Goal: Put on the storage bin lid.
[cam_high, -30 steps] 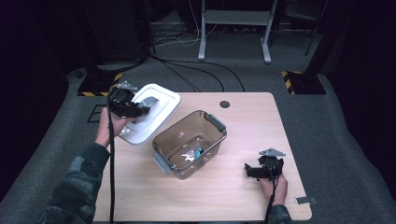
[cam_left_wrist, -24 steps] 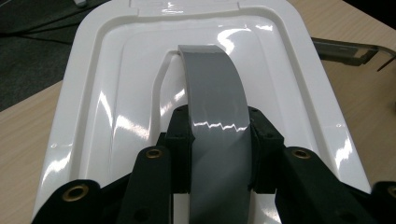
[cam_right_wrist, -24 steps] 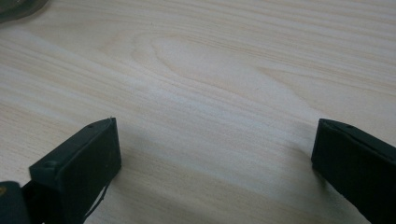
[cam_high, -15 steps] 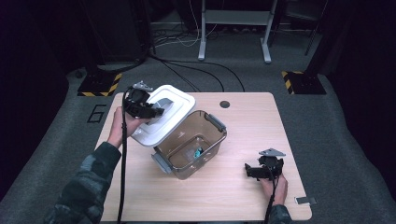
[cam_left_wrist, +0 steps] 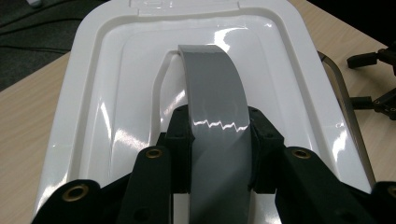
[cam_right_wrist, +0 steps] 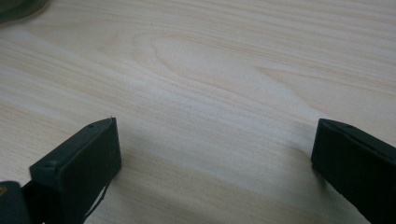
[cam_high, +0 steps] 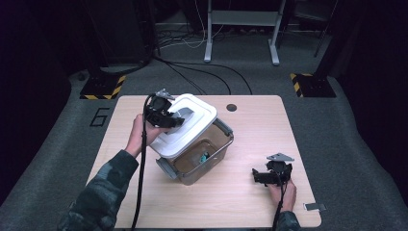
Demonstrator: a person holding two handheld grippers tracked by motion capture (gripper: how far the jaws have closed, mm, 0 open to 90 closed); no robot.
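Lid tilted over bin; teal item inside

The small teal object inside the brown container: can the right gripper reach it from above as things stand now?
Probably not cleanly. The white lid, gripped by the left gripper, sits tilted over most of the container; only a narrow gap shows the teal object. The right gripper is open.

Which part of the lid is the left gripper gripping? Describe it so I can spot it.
On the wooden table stands a clear brown bin, a white lid tilted over it. The left gripper clamps the glossy grey handle arching from the lid's centre, the lid's one grey part.
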